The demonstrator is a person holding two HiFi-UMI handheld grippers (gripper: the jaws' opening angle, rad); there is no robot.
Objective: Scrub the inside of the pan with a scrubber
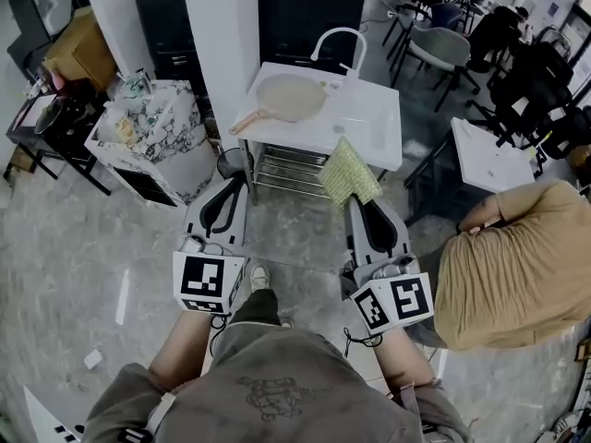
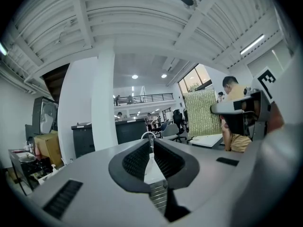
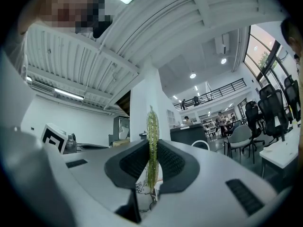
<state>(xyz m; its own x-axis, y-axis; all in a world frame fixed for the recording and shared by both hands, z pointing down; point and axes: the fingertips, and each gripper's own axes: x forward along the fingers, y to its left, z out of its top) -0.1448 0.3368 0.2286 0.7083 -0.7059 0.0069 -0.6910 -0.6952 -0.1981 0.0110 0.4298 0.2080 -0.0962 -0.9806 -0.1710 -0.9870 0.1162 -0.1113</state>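
Observation:
A pale pan (image 1: 290, 97) with a wooden handle lies on the white sink unit (image 1: 374, 135) ahead, left of the basin. My right gripper (image 1: 359, 200) is shut on a green-yellow scrubber (image 1: 350, 173), which sticks out flat beyond the jaws, short of the unit's front edge. In the right gripper view the scrubber (image 3: 151, 145) stands edge-on between the pads. My left gripper (image 1: 224, 189) is shut with nothing in it, left of the right one and level with it. In the left gripper view its pads (image 2: 152, 157) meet, and the scrubber (image 2: 202, 113) shows to the right.
A white curved tap (image 1: 338, 42) rises at the back of the sink unit. A marble-patterned box (image 1: 152, 137) stands to the left, a white table (image 1: 491, 160) to the right. A person in a tan shirt (image 1: 517, 266) bends close at my right. A white column (image 1: 222, 44) stands behind the unit.

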